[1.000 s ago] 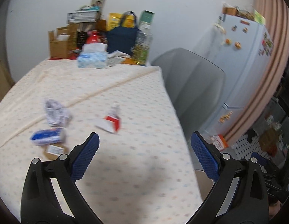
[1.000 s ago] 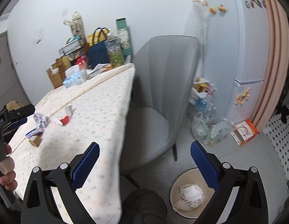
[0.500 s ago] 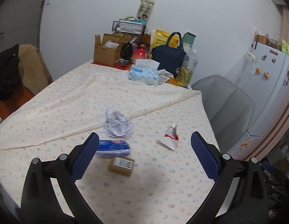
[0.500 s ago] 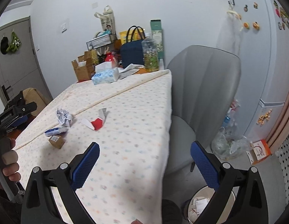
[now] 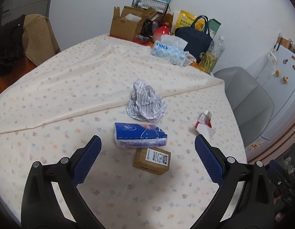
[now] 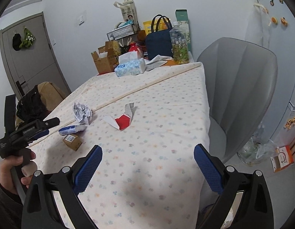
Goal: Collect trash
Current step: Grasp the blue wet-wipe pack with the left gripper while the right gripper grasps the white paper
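Observation:
Four pieces of trash lie on the flowered tablecloth: a crumpled printed paper (image 5: pixel 146 103) (image 6: pixel 82 112), a blue tissue pack (image 5: pixel 140 135) (image 6: pixel 72 129), a small brown cardboard box (image 5: pixel 151 160) (image 6: pixel 72 142) and a torn red-and-white carton (image 5: pixel 203 124) (image 6: pixel 121 119). My left gripper (image 5: pixel 147 150) is open and empty, just short of the box and pack. My right gripper (image 6: pixel 147 161) is open and empty above the table's near end. The left gripper also shows in the right wrist view (image 6: pixel 40 127).
A tissue box (image 5: pixel 168 54), brown carton (image 5: pixel 126 24), navy bag (image 5: pixel 194 38) and bottle (image 5: pixel 212 56) crowd the table's far end. A grey chair (image 6: pixel 241 87) stands right of the table, with a fridge (image 5: pixel 277 80) beyond. A brown chair with black cloth (image 5: pixel 17 40) stands left.
Both grippers swung left toward the table. The left one came lower and closer to the trash. The floor bin has dropped out of the right view.

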Tool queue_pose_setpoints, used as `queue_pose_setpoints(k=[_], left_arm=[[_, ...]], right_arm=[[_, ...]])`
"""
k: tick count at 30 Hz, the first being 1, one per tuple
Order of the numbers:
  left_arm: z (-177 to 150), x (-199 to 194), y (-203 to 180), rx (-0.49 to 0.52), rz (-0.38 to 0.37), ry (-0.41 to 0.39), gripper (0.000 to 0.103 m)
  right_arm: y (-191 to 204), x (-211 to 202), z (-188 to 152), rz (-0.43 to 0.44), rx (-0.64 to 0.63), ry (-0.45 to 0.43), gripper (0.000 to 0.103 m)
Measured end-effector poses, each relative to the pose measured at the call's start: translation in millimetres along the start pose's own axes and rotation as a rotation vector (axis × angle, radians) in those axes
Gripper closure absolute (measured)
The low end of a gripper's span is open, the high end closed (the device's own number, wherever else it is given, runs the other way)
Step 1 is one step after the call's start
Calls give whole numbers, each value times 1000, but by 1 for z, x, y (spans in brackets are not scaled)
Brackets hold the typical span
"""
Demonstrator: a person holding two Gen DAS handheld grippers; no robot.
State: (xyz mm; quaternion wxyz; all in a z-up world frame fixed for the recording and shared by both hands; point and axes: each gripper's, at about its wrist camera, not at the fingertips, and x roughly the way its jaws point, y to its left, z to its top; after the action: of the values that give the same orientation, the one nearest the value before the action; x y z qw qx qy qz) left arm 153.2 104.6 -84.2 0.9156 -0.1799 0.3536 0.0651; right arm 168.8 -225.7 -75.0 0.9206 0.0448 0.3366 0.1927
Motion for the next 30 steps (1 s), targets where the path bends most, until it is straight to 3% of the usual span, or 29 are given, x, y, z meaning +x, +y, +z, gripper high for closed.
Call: queue_pose_setpoints(k=[14, 17, 18, 19, 30], left_arm=[[1, 49, -11, 56, 101, 44, 6], [1, 58, -8, 44, 105, 65, 16], [1, 60, -7, 38, 105, 76, 28], [1, 62, -6, 30, 97, 85, 32], [9, 28, 26, -59, 103, 9, 34]], right_arm=[[4, 42, 9, 29, -35, 65, 8], [11, 56, 15, 36, -61, 83, 8], [14, 62, 18, 39, -74, 92, 8], [17, 67, 20, 40, -84, 101, 8], [50, 140, 47, 42, -204, 194, 8]])
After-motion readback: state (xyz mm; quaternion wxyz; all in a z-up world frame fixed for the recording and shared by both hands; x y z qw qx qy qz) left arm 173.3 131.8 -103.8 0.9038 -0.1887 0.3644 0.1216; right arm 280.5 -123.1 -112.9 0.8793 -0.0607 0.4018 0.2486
